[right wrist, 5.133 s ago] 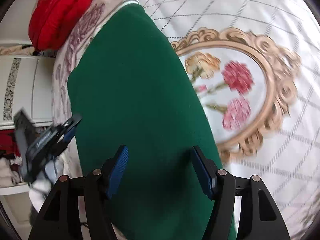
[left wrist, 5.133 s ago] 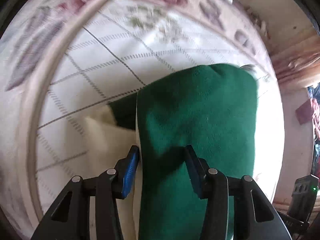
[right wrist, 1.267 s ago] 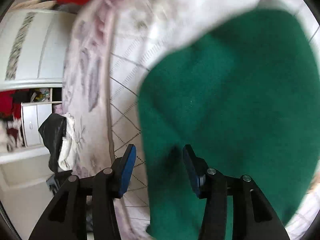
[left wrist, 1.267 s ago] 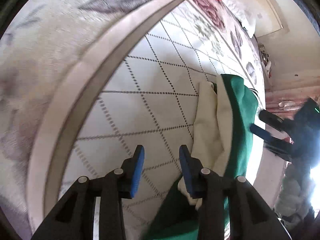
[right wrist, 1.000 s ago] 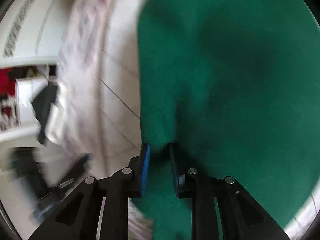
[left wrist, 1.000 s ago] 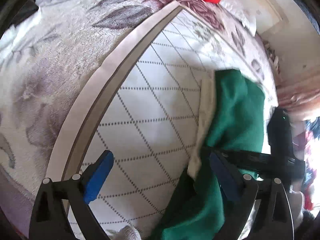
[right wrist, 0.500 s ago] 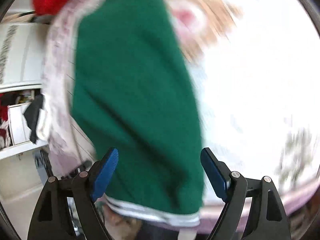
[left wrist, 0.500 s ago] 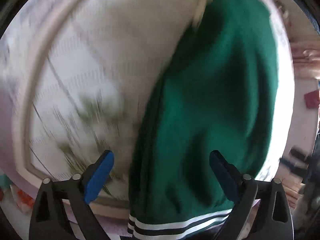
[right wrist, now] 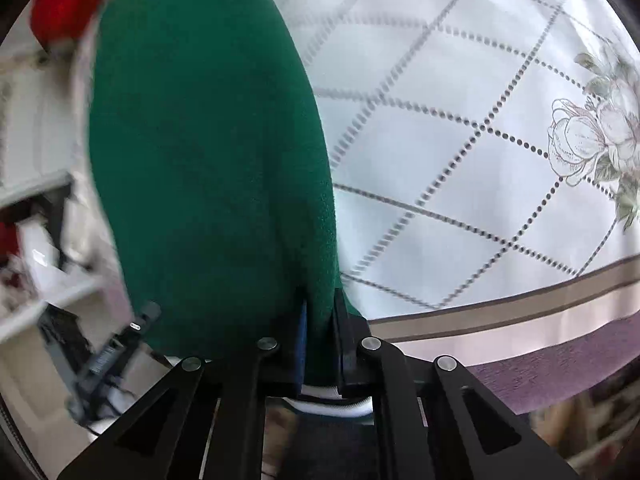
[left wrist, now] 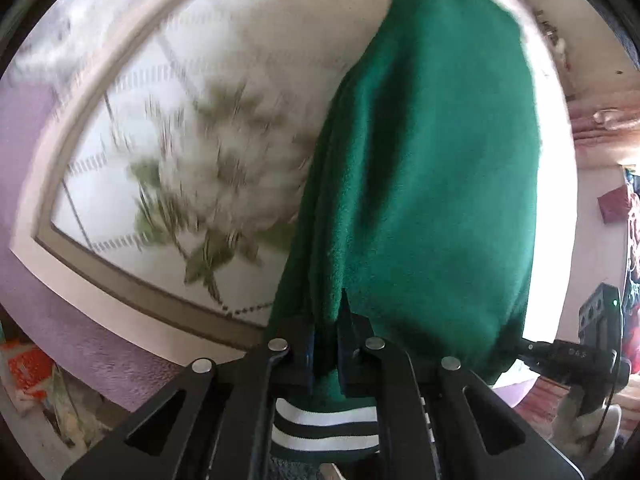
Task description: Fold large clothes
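Observation:
A large green garment (left wrist: 432, 168) with a white-and-dark striped hem (left wrist: 324, 426) lies stretched over a white quilted bedspread (left wrist: 208, 80). My left gripper (left wrist: 325, 344) is shut on the garment's near edge just above the striped hem. In the right wrist view the same green garment (right wrist: 208, 152) runs away from me, and my right gripper (right wrist: 320, 340) is shut on its near edge, with white hem trim (right wrist: 332, 400) below the pads.
The bedspread (right wrist: 460, 128) has a dotted diamond grid, flower prints (right wrist: 592, 140) and a beige and purple border (right wrist: 520, 332). A red cloth (right wrist: 68, 4) lies at the far left. White shelving (right wrist: 32, 200) stands left of the bed.
Both grippers were wide open over the garment half a second ago; now both have closed on its hem edge, near the foot border of the bedspread.

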The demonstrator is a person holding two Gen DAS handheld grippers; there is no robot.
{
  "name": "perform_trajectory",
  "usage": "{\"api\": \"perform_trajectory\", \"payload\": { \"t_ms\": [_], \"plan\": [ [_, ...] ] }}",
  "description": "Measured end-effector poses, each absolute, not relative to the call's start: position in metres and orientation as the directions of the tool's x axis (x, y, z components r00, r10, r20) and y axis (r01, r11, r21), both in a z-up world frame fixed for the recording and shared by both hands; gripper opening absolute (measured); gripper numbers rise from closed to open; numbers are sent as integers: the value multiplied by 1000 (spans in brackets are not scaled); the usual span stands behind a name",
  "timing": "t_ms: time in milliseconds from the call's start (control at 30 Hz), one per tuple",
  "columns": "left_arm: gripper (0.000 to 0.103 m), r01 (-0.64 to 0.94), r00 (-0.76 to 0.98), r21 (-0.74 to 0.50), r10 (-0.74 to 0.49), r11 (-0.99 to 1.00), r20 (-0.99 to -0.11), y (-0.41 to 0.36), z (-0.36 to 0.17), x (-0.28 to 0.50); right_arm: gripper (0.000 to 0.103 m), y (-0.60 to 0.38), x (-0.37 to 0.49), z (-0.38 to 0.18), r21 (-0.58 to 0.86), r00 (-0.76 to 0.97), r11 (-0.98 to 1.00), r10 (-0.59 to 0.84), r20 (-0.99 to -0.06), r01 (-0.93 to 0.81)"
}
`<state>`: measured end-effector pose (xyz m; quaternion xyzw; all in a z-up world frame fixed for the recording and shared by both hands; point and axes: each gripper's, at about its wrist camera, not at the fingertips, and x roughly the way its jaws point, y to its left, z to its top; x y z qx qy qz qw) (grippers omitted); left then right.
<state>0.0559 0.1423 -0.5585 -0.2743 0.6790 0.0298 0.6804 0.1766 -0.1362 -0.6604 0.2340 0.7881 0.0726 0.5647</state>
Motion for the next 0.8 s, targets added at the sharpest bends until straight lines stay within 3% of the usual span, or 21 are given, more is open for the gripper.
{"api": "perform_trajectory", "payload": {
  "t_ms": [67, 167, 233, 267, 300, 333, 467, 567, 733, 767, 800],
  "plan": [
    [7, -410, 71, -343, -346, 845, -936, 144, -567, 56, 17, -136, 179, -677, 362, -311, 877, 456, -834, 316],
    [8, -402, 61, -361, -369, 841, -927, 147, -559, 64, 35, -131, 186, -673, 351, -340, 894, 433, -835, 279],
    [14, -415, 57, -387, -401, 823, -914, 154, -552, 67, 55, -133, 189, -660, 380, -320, 888, 450, -834, 258],
    [19, -416, 66, -420, -434, 806, -898, 159, -551, 67, 71, -138, 184, -658, 394, -309, 884, 459, -833, 252],
    [43, -414, 67, -446, -462, 793, -884, 164, -553, 67, 77, -142, 184, -657, 410, -298, 878, 472, -830, 247],
    [62, -421, 57, -454, -477, 785, -877, 168, -560, 65, 77, -144, 182, -658, 419, -292, 874, 480, -827, 247],
    [64, -442, 57, -507, -541, 740, -839, 170, -591, 60, 78, -144, 162, -704, 512, -335, 793, 606, -721, 331],
    [74, -415, 67, -529, -556, 740, -829, 164, -597, 69, 79, -129, 157, -728, 613, -286, 700, 711, -642, 366],
    [74, -361, 81, -490, -496, 794, -864, 151, -590, 74, 77, -111, 164, -741, 688, -261, 603, 797, -545, 403],
    [74, -356, 90, -486, -488, 798, -868, 143, -588, 76, 74, -107, 164, -741, 687, -262, 608, 793, -550, 398],
    [59, -341, 99, -476, -472, 811, -876, 138, -582, 79, 59, -106, 161, -738, 683, -261, 615, 788, -558, 394]
  ]
}}
